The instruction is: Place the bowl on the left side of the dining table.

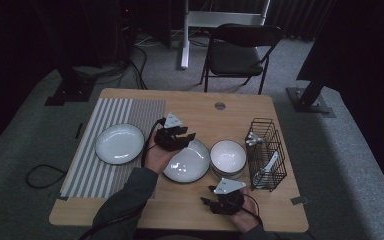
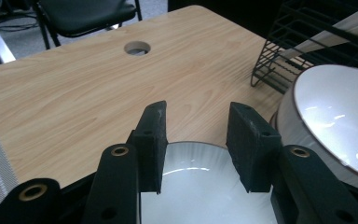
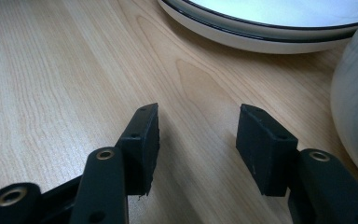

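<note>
Above the table (image 1: 130,95), the high view puts the left gripper (image 1: 176,136) over the far-left rim of the central plate (image 1: 187,162), likely placed to take it; a glossy bowl (image 1: 228,156) sits just right of that plate.

Left gripper view: matte black jaws stand apart, nothing pinched, over smooth white glaze.

Right gripper view: the right gripper (image 3: 198,135) hangs parted over pale woodgrain, near the plate's dark-edged rim.
</note>
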`<state>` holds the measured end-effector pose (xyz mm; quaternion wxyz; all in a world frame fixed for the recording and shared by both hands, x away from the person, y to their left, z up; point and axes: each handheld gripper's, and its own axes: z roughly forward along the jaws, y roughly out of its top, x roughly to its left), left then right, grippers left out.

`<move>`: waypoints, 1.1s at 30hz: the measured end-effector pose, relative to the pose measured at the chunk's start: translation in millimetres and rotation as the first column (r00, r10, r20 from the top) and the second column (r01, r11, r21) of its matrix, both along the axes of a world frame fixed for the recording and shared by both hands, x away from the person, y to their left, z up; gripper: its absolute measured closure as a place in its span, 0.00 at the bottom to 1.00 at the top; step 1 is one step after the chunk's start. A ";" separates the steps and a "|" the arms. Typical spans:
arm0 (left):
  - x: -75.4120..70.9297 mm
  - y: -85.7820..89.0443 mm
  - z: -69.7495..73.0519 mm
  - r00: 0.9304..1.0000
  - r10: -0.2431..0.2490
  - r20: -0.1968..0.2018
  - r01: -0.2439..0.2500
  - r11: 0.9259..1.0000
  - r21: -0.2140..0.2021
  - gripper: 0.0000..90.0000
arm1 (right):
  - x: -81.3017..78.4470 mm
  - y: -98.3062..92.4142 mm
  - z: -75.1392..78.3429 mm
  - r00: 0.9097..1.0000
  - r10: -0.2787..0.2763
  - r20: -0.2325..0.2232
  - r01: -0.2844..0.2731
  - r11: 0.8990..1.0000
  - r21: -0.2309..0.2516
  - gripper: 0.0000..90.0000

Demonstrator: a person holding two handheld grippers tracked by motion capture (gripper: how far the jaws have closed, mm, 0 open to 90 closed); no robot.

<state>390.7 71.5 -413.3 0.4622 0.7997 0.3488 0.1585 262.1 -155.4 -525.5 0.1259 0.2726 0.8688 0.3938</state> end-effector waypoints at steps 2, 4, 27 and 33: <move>-0.7 -3.1 0.4 1.000 -0.014 -0.003 0.014 1.000 -0.004 0.65 | 0.0 0.0 0.0 1.000 0.000 0.000 0.000 1.000 0.000 0.54; -1.5 -7.0 1.2 1.000 -0.024 -0.002 0.024 1.000 0.000 0.65 | 0.1 0.1 0.0 1.000 0.001 0.000 -0.001 1.000 0.000 0.54; -6.8 -66.2 -9.9 0.988 -0.146 -0.042 0.148 0.988 0.035 0.65 | 0.0 0.3 -0.1 1.000 0.003 0.000 -0.003 1.000 -0.001 0.53; -3.1 -76.1 -17.2 0.985 -0.152 -0.081 0.156 0.987 0.040 0.68 | 0.1 0.3 0.0 1.000 0.004 0.000 -0.004 1.000 -0.001 0.53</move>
